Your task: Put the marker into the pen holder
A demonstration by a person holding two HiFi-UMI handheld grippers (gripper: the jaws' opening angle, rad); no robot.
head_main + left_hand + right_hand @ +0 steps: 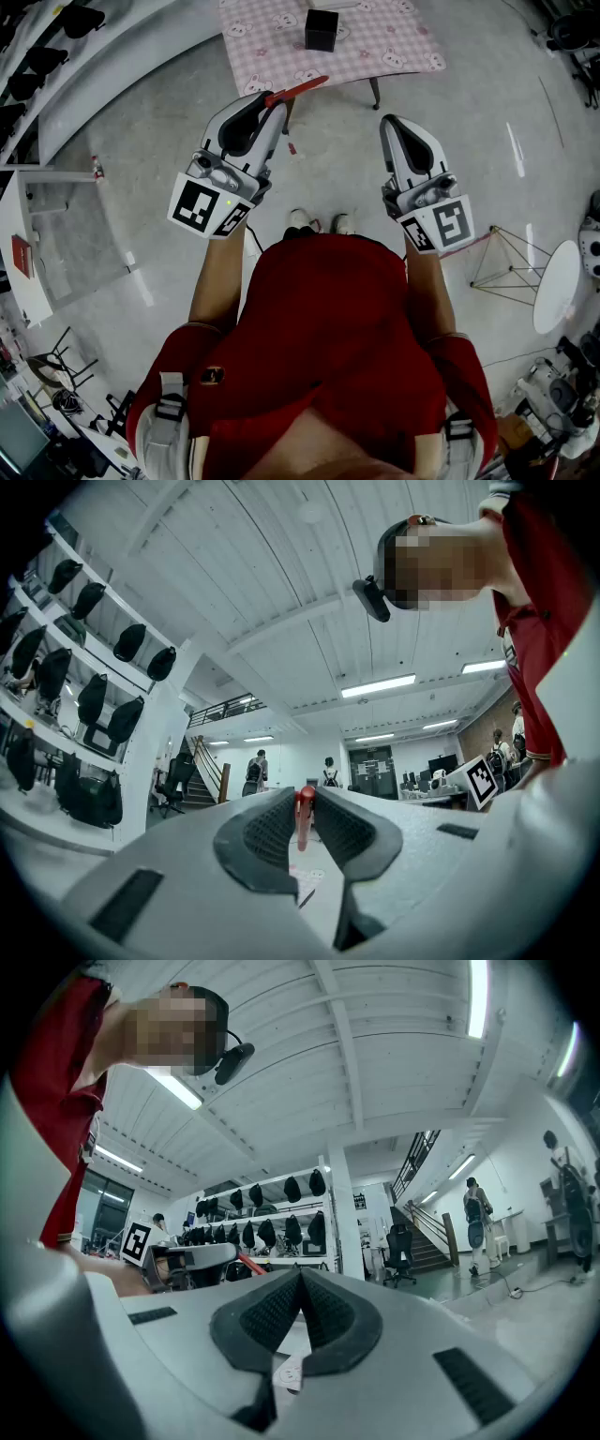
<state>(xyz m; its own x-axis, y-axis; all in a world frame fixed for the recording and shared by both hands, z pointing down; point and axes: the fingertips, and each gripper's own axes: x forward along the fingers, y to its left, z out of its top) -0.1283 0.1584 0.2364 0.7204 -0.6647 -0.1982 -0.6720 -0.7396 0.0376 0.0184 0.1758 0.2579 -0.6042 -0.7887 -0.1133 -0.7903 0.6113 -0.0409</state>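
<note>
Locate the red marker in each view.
Head view: marker at top centre, sticking out to the right from the left tongs.
Left gripper view: centre, upright, clamped between the jaws.
Right gripper view: small red tip at middle left.
Shared landmark: the left tongs gripping it.

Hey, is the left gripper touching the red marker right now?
Touching. In the left gripper view, the left gripper clamps the red marker between its pads, with no gap on either side.
</note>
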